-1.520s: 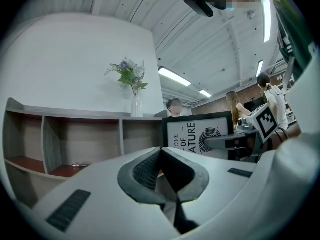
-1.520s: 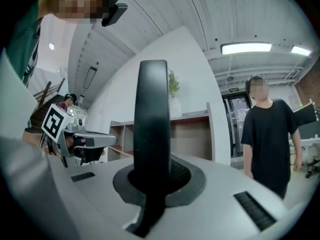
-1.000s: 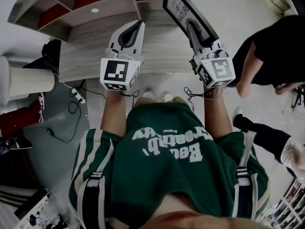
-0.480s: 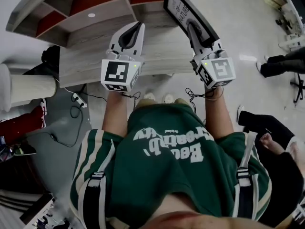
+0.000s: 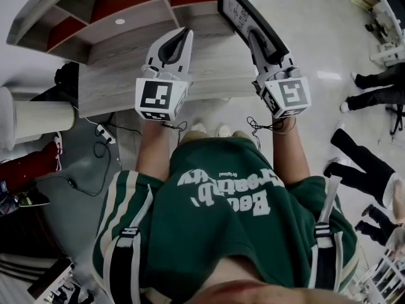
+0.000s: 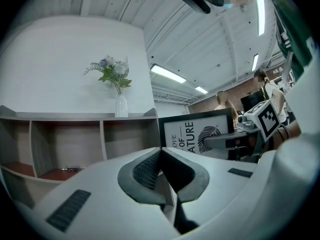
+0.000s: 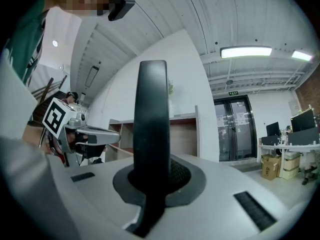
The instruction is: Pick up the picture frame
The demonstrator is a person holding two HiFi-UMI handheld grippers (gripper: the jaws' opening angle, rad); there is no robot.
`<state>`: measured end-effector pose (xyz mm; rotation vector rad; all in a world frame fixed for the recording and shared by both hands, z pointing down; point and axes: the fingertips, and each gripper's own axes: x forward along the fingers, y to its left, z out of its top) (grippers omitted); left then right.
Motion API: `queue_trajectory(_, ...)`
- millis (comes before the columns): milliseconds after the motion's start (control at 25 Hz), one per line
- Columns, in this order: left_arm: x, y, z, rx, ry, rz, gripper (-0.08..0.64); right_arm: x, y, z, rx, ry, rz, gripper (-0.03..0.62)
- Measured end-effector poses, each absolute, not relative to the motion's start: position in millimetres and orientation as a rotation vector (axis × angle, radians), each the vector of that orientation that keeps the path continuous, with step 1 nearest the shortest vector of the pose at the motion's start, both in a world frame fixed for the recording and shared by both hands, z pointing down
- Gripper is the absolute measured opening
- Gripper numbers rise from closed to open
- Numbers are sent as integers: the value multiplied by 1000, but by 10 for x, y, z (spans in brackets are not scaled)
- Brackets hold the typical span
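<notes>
R gripper [image 5: 254, 38] grips picture frame [image 5: 238, 9] over wood shelf [image 5: 123, 78]; L gripper [image 5: 185, 33] alongside

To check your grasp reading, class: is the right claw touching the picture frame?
Touching. The right gripper view shows the right claw shut on the dark edge of the picture frame, both sides pressed against it.

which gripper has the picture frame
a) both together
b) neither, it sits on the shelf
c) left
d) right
D: the right gripper has its jaws clamped on the black edge of the picture frame, which stands upright between them, while the left gripper is shut with nothing in it, off to the side of the frame.
</notes>
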<state>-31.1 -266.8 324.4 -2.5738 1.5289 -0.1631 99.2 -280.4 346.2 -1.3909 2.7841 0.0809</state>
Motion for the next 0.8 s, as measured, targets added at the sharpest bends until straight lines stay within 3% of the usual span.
queue_trajectory(800, -389, -2501, 3096, -2564, 1529, -170, 18, 907, -2642, 3288, -1402, 2787, 96, 37)
